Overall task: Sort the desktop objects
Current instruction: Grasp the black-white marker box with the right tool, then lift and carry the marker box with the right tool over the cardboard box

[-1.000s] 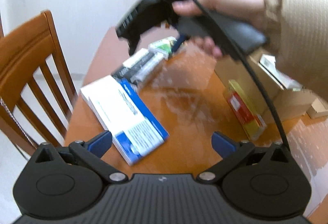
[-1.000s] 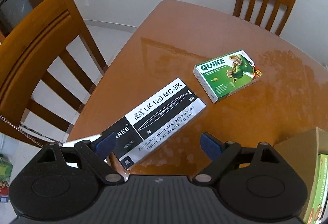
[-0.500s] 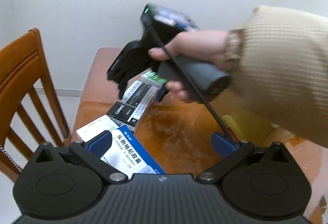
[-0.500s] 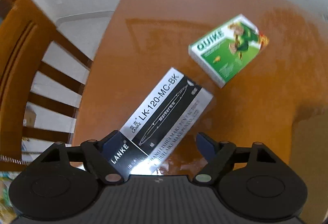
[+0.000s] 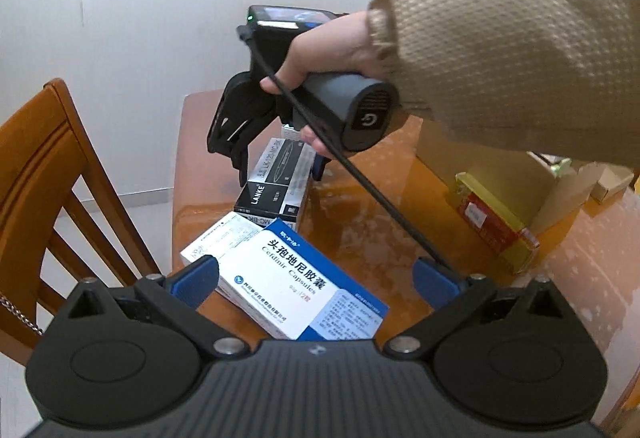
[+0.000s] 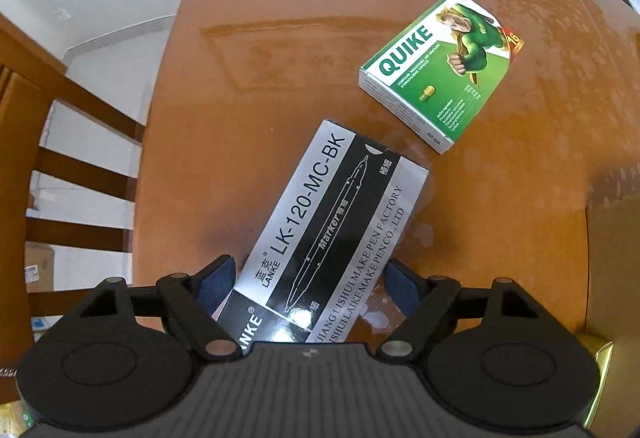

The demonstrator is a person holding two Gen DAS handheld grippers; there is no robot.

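A black and white LANKE marker box (image 6: 332, 222) lies flat on the glossy wooden table (image 6: 248, 85). My right gripper (image 6: 308, 284) is open and low over the box's near end, one blue pad close to each long side. In the left wrist view a hand in a beige sleeve holds that right gripper (image 5: 280, 163) down over the marker box (image 5: 280, 177). My left gripper (image 5: 316, 282) is open, hovering above a blue and white capsule box (image 5: 296, 286). A green QUIKE box (image 6: 440, 65) lies beyond the marker box.
A white box (image 5: 216, 242) lies partly under the capsule box. A red and yellow box (image 5: 492, 222) leans beside an open cardboard box (image 5: 560, 193) on the right. A wooden chair (image 5: 48, 173) stands at the table's left edge.
My right gripper has come down and forward until its pads flank the marker box. The left gripper has drawn back, with the capsule box now between its fingers in view.
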